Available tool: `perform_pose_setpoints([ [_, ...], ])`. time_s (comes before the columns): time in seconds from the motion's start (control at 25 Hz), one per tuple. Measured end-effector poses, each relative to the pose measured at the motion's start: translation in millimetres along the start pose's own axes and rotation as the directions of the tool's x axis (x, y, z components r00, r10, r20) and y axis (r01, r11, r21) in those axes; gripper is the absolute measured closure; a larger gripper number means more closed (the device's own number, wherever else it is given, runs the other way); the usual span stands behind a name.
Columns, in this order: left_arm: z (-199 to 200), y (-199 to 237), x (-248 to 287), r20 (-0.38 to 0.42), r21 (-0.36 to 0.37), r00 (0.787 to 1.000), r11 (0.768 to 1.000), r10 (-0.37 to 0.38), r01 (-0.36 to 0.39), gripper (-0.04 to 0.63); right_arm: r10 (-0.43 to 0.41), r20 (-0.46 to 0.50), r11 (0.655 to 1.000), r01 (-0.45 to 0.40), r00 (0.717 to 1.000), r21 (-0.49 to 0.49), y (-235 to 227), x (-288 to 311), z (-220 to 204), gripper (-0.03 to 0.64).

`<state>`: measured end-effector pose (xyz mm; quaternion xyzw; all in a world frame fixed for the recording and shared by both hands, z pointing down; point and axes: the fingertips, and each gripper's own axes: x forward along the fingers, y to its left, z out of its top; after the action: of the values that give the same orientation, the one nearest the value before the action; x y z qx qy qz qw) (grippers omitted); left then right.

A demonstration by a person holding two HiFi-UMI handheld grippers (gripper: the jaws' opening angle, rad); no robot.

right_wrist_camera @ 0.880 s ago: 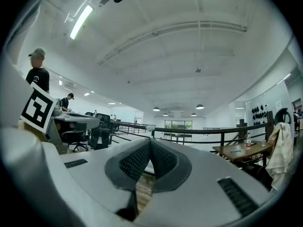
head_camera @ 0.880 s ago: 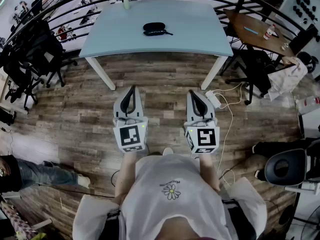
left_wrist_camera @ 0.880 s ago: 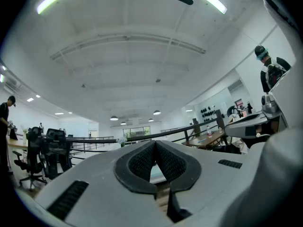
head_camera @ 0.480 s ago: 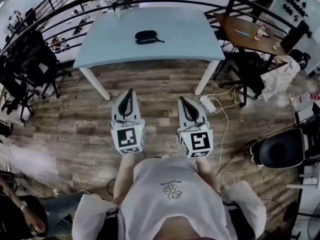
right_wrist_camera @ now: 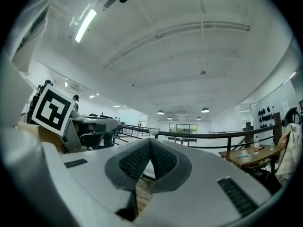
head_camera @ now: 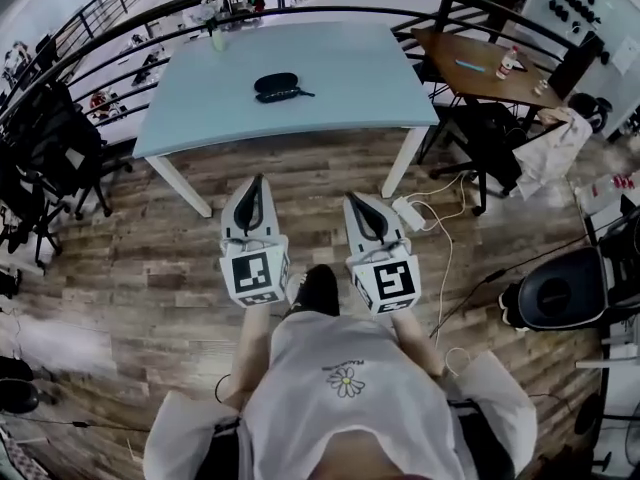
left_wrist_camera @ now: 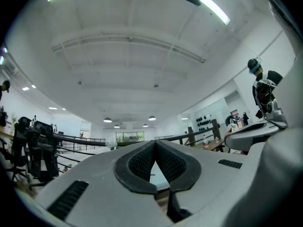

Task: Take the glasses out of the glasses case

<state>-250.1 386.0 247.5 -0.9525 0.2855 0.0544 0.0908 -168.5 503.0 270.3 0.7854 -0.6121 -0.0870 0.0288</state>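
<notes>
The case (head_camera: 277, 87) lies in the upper middle of the head view, on the pale table (head_camera: 350, 68) and well apart from both tools, so the step in hand looks like the approach. To do it well, close in squarely on the table's near edge. Bring one tool to each side of the case, and spread the jaws only once they are over it: one to pin the base, the other to lift the lid.

The case is a dark, flattish oval that seems shut, with a thin cord trailing off its right end; it is too small to make out more.

Below it, over the wood floor (head_camera: 150, 258), the left gripper (head_camera: 257, 179) and right gripper (head_camera: 352, 200) are both clenched with nothing between the pads.
</notes>
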Motion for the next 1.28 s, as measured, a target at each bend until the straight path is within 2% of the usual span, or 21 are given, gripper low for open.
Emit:
perform_pose_setpoints([
  [0.16,8,5,43,0.063,0.029,0.998,1.000,-0.014,0.012,0.578,-0.003,0.024,1.000,0.004,1.000,-0.030,-27,29,2,0.607],
  [0.36,3,25,121,0.072,-0.025,0.997,1.000,-0.017,0.019,0.578,-0.040,0.011,0.999,0.040,0.999,-0.034,-73,97,-7,0.607],
  [0.48,-2,49,173,0.062,-0.017,0.998,1.000,-0.012,0.013,0.578,-0.051,0.004,0.999,0.051,0.999,-0.019,-97,149,-9,0.607],
  [0.64,-5,96,259,0.067,-0.006,0.998,1.000,-0.017,0.017,0.578,-0.067,0.041,0.997,0.068,0.997,-0.023,-127,247,5,0.607],
  [0.84,-28,160,352,0.051,0.018,0.997,0.998,-0.066,0.065,0.578,-0.084,0.010,0.996,0.084,0.996,-0.017,-143,365,-12,0.607],
  [1.0,-37,198,424,0.067,0.047,0.994,0.995,-0.087,0.084,0.578,-0.102,-0.023,0.994,0.101,0.995,-0.036,-163,437,-22,0.607],
  [1.16,-51,235,458,0.074,-0.010,0.994,0.996,-0.084,0.085,0.578,-0.094,-0.045,0.993,0.090,0.995,-0.071,-156,485,-27,0.607],
  [1.28,-63,248,473,0.067,0.000,0.993,0.996,-0.093,0.093,0.578,-0.082,-0.076,0.993,0.074,0.994,-0.097,-149,509,-34,0.607],
])
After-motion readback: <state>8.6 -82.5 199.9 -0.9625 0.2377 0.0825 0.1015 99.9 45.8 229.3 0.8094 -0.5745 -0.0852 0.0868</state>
